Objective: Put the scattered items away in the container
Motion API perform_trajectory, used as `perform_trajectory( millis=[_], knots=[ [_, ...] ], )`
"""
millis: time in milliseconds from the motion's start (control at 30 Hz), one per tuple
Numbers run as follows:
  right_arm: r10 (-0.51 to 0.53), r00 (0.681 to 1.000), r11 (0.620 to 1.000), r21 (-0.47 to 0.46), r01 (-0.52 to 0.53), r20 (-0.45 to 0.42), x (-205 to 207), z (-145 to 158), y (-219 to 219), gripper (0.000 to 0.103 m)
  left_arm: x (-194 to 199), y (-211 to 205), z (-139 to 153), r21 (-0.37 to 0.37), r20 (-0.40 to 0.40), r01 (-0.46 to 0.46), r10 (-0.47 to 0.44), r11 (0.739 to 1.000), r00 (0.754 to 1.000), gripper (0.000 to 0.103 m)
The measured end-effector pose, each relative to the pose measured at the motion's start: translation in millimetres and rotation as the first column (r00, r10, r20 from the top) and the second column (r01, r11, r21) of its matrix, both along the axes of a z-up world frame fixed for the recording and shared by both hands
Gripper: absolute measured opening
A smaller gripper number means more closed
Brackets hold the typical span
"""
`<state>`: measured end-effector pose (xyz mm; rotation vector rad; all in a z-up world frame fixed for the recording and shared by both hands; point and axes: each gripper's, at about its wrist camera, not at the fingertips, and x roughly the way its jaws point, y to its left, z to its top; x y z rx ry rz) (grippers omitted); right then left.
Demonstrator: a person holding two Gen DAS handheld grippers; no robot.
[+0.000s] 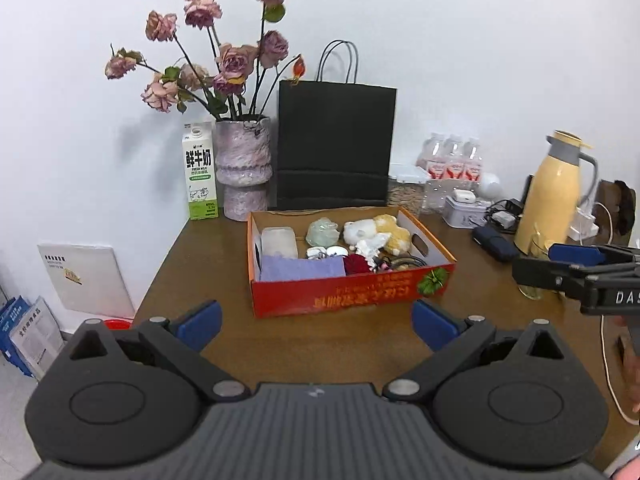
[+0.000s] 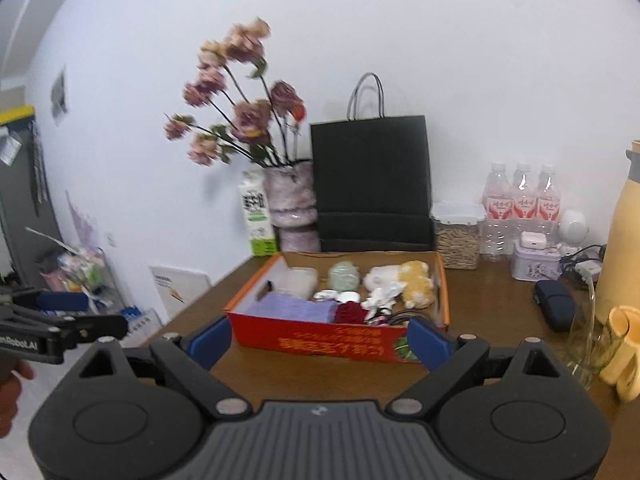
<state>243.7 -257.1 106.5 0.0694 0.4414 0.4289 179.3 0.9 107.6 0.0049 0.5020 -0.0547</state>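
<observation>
A red cardboard box [image 1: 340, 296] sits on the brown table; it also shows in the right wrist view [image 2: 320, 342]. It holds a purple cloth [image 1: 302, 269], a clear plastic case [image 1: 279, 242], a green figurine [image 1: 322, 232], a white and yellow plush toy [image 1: 380, 232], a red rose [image 1: 357, 264], small tins and cables. My left gripper [image 1: 318, 326] is open and empty, in front of the box. My right gripper [image 2: 320, 344] is open and empty, just short of the box's front wall. Each gripper shows at the edge of the other's view.
Behind the box stand a milk carton [image 1: 200, 172], a vase of dried roses [image 1: 245, 168] and a black paper bag [image 1: 334, 144]. To the right are water bottles [image 2: 520, 200], a grain jar [image 2: 457, 236], a small tin [image 2: 536, 264], a dark case [image 2: 554, 310], a glass [image 2: 588, 344] and a yellow thermos [image 1: 550, 196].
</observation>
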Motion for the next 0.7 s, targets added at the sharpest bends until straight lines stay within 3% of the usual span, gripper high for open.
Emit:
perform_trajectory(
  millis=[100,167,333,400,500,700],
  knots=[
    [-0.025,1.000,0.999,0.030,0.024,0.008,-27,-6,-4,0.096,-26,-8,-11,0.044,0.062,-0.026,0.024,0.999,0.998,0.103],
    [-0.046,0.999,0.999,0.027,0.046,0.007,-43,-13,-4,0.097,-43,-8,-23,0.027,0.088,-0.015,0.013,1.000,0.996,0.103],
    [-0.065,0.998,0.997,-0.029,0.065,-0.001,-82,-40,4,0.101,-69,1,-55,-0.080,0.019,0.014,-0.012,0.997,1.000,0.103],
    [-0.053,0.998,0.998,-0.033,0.051,-0.040,-89,-52,8,0.102,-77,2,-66,-0.040,0.002,0.000,0.000,0.999,1.000,0.103],
    [-0.047,0.995,0.998,-0.046,0.043,-0.083,-103,-66,13,0.102,-91,2,-81,-0.015,0.006,-0.109,0.109,0.994,0.994,0.103],
    [-0.058,0.996,0.996,-0.067,0.054,-0.066,-144,-82,23,0.102,-118,-9,-86,0.014,-0.032,-0.151,0.151,0.988,0.988,0.103]
  ],
)
